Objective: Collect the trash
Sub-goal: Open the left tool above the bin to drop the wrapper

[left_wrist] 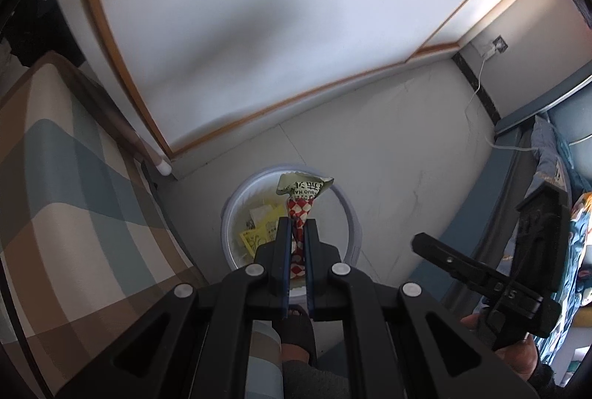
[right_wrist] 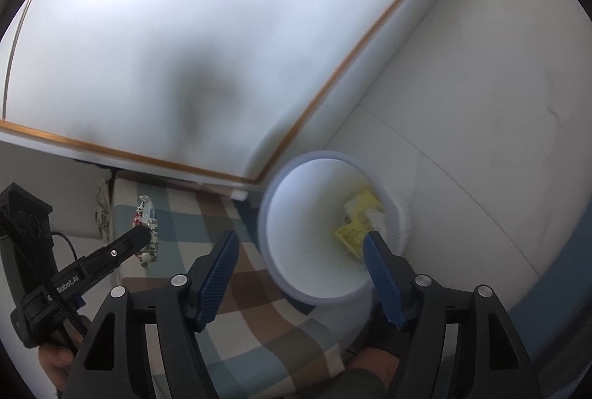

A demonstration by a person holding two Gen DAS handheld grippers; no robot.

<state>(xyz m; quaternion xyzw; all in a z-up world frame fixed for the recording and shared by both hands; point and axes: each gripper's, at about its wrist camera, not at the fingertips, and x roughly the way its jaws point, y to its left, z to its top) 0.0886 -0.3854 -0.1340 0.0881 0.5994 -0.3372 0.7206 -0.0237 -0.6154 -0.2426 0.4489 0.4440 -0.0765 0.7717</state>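
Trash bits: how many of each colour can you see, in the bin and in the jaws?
Red-and-white checked wrapper, held in the left gripper over the white bin: 1
Yellow packets lying in the bin: about 2, blurred
White scraps in the bin: at least 1
Right gripper: 0, jaws empty
Total: about 4

red-checked wrapper (left_wrist: 301, 214), white bin (left_wrist: 236, 210), plaid cloth (left_wrist: 74, 177)

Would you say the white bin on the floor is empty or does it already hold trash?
Not empty: the white bin already holds yellow wrappers at its bottom, but is far from full.
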